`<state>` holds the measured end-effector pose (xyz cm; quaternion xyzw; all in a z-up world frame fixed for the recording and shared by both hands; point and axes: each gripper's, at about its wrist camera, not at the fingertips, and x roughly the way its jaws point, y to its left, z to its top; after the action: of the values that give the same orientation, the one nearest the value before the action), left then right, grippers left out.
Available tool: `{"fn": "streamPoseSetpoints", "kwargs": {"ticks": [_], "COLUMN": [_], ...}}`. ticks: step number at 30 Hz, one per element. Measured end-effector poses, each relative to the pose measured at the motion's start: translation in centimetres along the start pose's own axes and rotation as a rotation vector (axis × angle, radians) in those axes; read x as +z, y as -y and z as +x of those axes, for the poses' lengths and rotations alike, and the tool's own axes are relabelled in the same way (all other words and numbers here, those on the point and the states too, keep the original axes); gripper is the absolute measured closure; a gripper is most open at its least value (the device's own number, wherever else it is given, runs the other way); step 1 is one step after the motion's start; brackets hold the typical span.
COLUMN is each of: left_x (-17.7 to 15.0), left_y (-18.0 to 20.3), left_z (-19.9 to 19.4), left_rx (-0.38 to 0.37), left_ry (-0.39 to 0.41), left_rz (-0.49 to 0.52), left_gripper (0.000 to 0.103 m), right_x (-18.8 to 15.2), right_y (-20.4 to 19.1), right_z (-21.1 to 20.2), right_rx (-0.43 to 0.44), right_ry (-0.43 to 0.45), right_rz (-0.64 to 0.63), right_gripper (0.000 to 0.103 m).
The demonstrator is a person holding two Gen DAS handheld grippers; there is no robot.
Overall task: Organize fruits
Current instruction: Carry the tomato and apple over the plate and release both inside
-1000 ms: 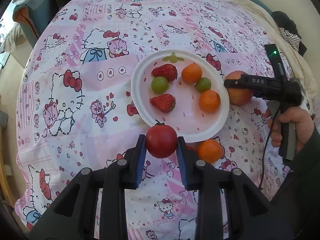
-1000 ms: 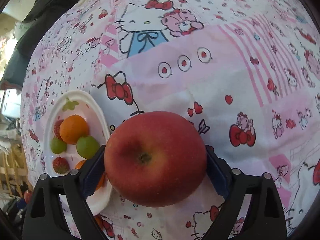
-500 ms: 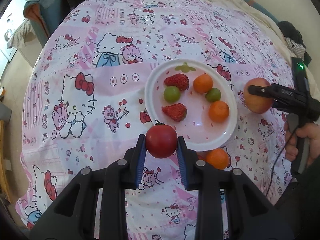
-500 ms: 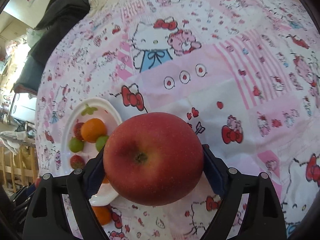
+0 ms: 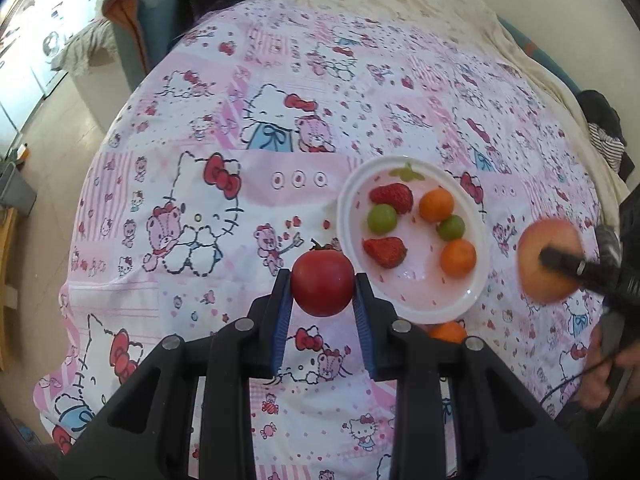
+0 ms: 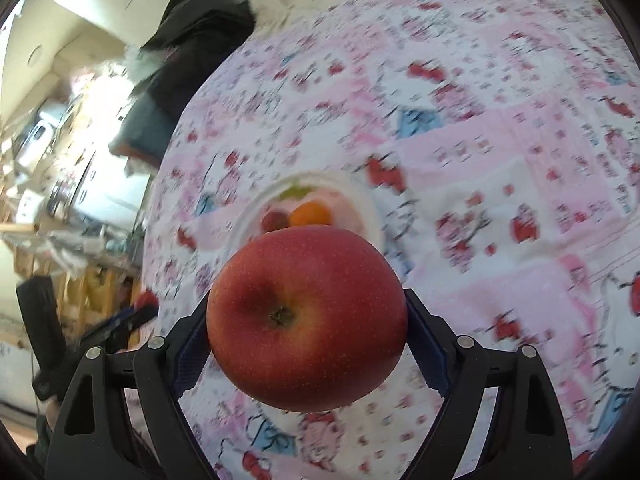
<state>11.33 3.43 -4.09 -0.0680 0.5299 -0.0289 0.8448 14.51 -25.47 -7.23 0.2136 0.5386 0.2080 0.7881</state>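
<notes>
Left wrist view: the left tongs (image 5: 322,289) are clamped on a red tomato (image 5: 322,287), held above the pink patterned cloth (image 5: 200,208) just beside a white plate (image 5: 408,304) carrying two strawberries, two green fruits and two oranges. Another orange (image 5: 448,331) lies by the plate's near rim.

Right wrist view: the right tongs (image 6: 307,334) are clamped on a large red apple (image 6: 307,324), held above the cloth with the blurred plate (image 6: 370,210) beyond it.

Black gripper (image 5: 322,307) frames, blue-padded fingers (image 5: 282,312), silver screws; black cable, probably.
</notes>
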Motion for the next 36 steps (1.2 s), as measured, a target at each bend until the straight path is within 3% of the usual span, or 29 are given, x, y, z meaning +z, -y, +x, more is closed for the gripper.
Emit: {"fn": "streamPoseSetpoints", "kwargs": {"ticks": [6,13,22,25,30,36], "left_x": [0.5,1.1,1.6,1.6,1.5,1.6], "left_y": [-0.6,-0.7,-0.3,-0.2,-0.3,-0.4], "left_z": [0.9,0.8,0.1,0.0,-0.2,-0.2], "left_rx": [-0.004,-0.025,-0.073,-0.085,-0.087,-0.077], "left_ry": [-0.032,-0.032,-0.031,-0.032,-0.033,-0.026], "left_rz": [-0.033,-0.039,-0.05,-0.05,-0.059,-0.061], "left_gripper": [0.077,0.077,0.077,0.077,0.077,0.077], "right_x": [-1.6,0.0,1.0,0.7,-0.2,-0.8], "right_y": [-2.1,-4.0,-5.5,-6.9,-6.2,-6.5], "right_z": [5.9,10.5,11.4,11.4,12.2,11.5], "right_rx": [0.065,0.113,-0.07,-0.153,-0.169,-0.19], "right_ry": [-0.165,-0.224,-0.17,-0.167,-0.22,-0.222], "right_rz": [-0.019,-0.03,-0.231,-0.373,-0.385,-0.419], "right_gripper": [0.015,0.015,0.015,0.015,0.015,0.014]}}
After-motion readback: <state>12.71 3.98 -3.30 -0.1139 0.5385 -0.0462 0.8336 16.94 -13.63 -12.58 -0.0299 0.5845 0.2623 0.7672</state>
